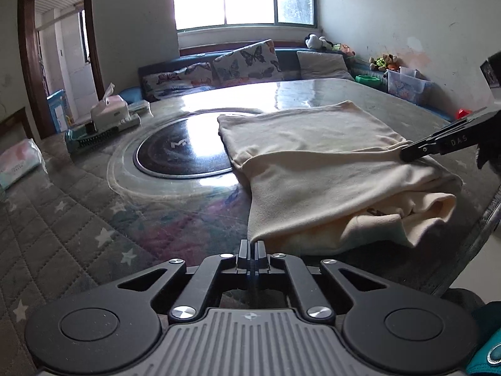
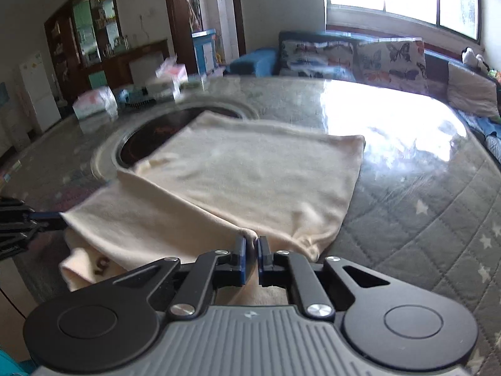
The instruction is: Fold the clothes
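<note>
A cream garment point(image 1: 328, 169) lies partly folded on the round table, its far part flat and its near layer lifted. My left gripper point(image 1: 251, 244) is shut on the garment's near left corner. My right gripper point(image 2: 251, 241) is shut on a pinch of the cream garment point(image 2: 250, 175) at its near edge. It also shows in the left wrist view point(image 1: 410, 152), clamped on the garment's right edge. The left gripper shows in the right wrist view point(image 2: 59, 219), holding the left corner. A folded lower layer with dark print point(image 2: 103, 263) sticks out under the lifted layer.
The table point(image 1: 94, 219) has a quilted star-pattern cover under glass and a dark round inset point(image 1: 184, 153). A tissue box point(image 1: 108, 109) and a brush stand at its far left. A sofa with butterfly cushions point(image 1: 247, 59) runs behind. A packet point(image 1: 18, 163) lies at the left edge.
</note>
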{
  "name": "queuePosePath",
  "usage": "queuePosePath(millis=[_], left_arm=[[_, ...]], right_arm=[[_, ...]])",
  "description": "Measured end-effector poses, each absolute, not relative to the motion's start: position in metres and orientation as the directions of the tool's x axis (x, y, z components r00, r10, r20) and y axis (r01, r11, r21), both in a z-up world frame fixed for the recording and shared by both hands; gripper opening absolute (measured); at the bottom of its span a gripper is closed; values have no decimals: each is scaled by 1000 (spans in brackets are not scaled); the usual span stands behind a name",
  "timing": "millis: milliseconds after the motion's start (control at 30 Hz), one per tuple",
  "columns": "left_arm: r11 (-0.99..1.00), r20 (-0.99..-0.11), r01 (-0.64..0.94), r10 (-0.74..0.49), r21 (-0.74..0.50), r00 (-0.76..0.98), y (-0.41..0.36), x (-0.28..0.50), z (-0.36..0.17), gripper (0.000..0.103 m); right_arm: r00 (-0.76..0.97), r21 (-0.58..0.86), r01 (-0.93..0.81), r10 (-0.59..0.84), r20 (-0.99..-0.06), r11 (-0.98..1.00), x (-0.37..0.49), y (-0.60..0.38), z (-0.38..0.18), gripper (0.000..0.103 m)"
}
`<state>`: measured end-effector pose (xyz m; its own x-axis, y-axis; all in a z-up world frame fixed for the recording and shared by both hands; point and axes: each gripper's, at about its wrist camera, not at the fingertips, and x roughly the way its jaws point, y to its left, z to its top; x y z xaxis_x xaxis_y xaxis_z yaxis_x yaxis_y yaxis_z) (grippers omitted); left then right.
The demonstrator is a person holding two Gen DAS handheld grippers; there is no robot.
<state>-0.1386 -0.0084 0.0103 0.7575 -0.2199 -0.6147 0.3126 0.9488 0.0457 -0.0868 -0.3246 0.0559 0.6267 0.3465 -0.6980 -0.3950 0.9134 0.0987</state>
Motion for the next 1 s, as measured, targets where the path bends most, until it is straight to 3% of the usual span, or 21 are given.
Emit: queuePosePath(millis=[167, 400, 667, 1000], left_arm=[[948, -607, 317, -236, 28, 759, 4, -129, 31, 6], [930, -558, 368, -312, -13, 769, -25, -85, 54, 6], [924, -624, 383, -298, 2, 722, -61, -35, 18, 7], [906, -601, 421, -315, 41, 735, -53, -64, 29, 7]], right_arm=[[654, 56, -421, 346, -673, 905, -93, -328, 67, 14], [666, 6, -495, 384, -640, 869, -99, -315, 78, 14], [612, -16, -549, 390, -688, 835, -97, -304, 56, 15], [566, -26, -619, 424, -707, 785, -127, -309, 63, 15]])
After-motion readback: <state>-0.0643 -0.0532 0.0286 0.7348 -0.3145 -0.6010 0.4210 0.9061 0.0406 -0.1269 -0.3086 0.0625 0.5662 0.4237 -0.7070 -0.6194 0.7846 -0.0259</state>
